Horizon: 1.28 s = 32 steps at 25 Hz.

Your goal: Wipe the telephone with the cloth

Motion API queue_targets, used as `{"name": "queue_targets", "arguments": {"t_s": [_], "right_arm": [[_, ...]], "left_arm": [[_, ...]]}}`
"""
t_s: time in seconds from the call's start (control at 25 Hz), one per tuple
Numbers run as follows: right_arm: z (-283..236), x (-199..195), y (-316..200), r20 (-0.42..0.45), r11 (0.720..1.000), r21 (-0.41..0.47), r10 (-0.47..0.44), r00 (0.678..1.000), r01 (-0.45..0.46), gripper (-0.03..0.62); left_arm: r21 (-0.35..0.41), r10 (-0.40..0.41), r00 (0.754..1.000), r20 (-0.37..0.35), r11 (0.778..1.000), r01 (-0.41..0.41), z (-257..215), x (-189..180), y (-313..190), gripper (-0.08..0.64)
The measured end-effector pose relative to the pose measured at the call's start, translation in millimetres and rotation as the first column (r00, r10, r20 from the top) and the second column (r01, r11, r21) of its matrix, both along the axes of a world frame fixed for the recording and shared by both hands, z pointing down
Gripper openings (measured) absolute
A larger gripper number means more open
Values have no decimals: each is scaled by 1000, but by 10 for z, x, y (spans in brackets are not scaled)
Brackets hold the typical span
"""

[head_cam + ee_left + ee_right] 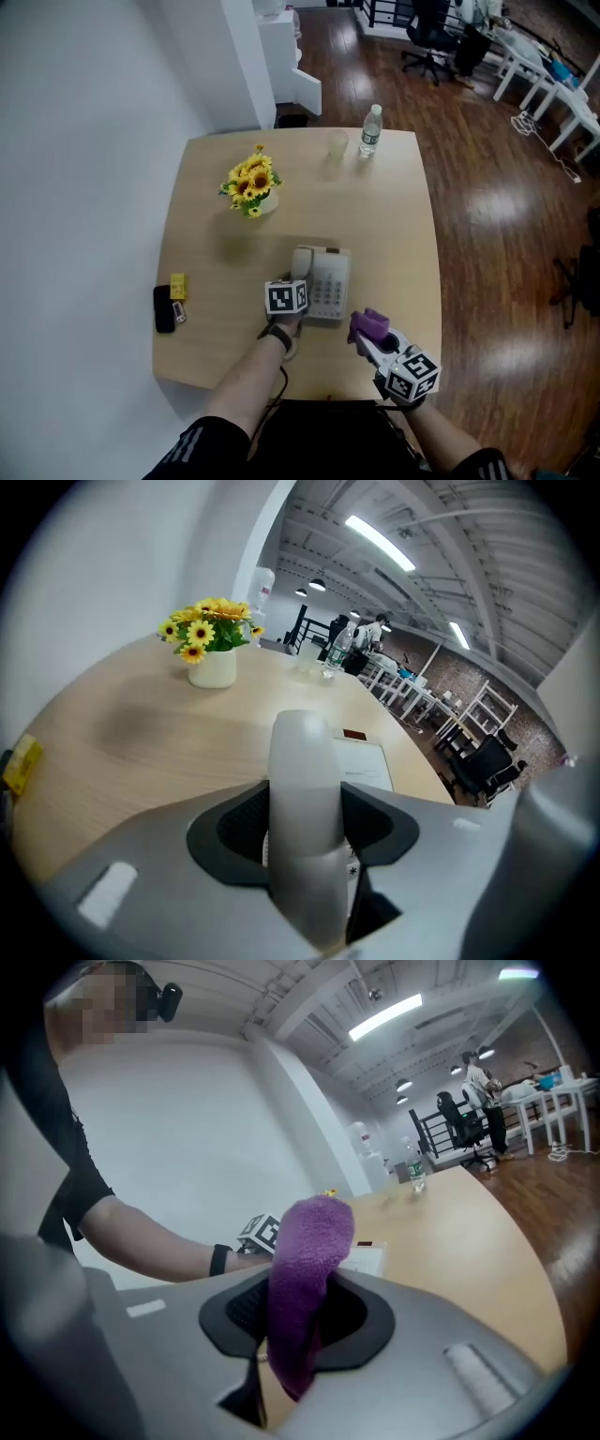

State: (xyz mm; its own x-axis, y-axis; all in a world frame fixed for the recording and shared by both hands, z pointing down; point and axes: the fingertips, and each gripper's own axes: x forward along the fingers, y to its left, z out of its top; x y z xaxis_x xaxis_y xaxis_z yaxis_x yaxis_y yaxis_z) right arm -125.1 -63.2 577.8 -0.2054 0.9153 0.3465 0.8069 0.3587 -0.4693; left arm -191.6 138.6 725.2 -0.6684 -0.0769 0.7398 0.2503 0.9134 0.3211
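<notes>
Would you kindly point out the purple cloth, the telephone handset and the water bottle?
purple cloth [306, 1260], right gripper view, its fuzzy middle.
telephone handset [302, 789], left gripper view, its grey back.
water bottle [371, 129], head view, its body.

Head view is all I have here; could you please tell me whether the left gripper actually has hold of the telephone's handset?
Observer: Yes. The left gripper view shows the left gripper shut on the white handset.
Operator: Thank you. Is the cloth held firmly on the other side?
Observer: It looks so. In the right gripper view the right gripper is shut on the purple cloth, which stands up out of the jaws.
</notes>
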Motion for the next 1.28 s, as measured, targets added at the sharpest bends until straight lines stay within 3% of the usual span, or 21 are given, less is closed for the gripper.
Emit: {"name": "queue_targets", "arguments": {"t_s": [0.44, 0.64, 0.8, 0.92, 1.04, 1.28], "right_arm": [[-126, -130, -96, 16, 1000, -16, -18, 1000, 19, 95], [-186, -104, -33, 29, 999, -35, -37, 999, 38, 97], [-339, -94, -16, 53, 997, -62, -43, 998, 46, 97], [-529, -101, 4, 78, 994, -93, -46, 996, 53, 97], [-750, -65, 49, 100, 991, -118, -48, 994, 59, 97], [-1132, 145, 59, 113, 988, -152, -14, 994, 31, 97]], "left_arm": [[-142, 9, 997, -78, 990, -20, 85, -99, -25, 222], [-141, 40, 997, -72, 989, -50, 74, -115, -37, 232], [-142, 88, 996, -35, 986, -92, -101, -30, -59, 258], [-127, 128, 991, 44, 984, -122, -394, 157, -70, 258], [-115, 209, 965, 161, 975, -192, -854, 444, -129, 258], [-76, 379, 854, 357, 923, -378, -1687, 1323, -401, 252]]}}
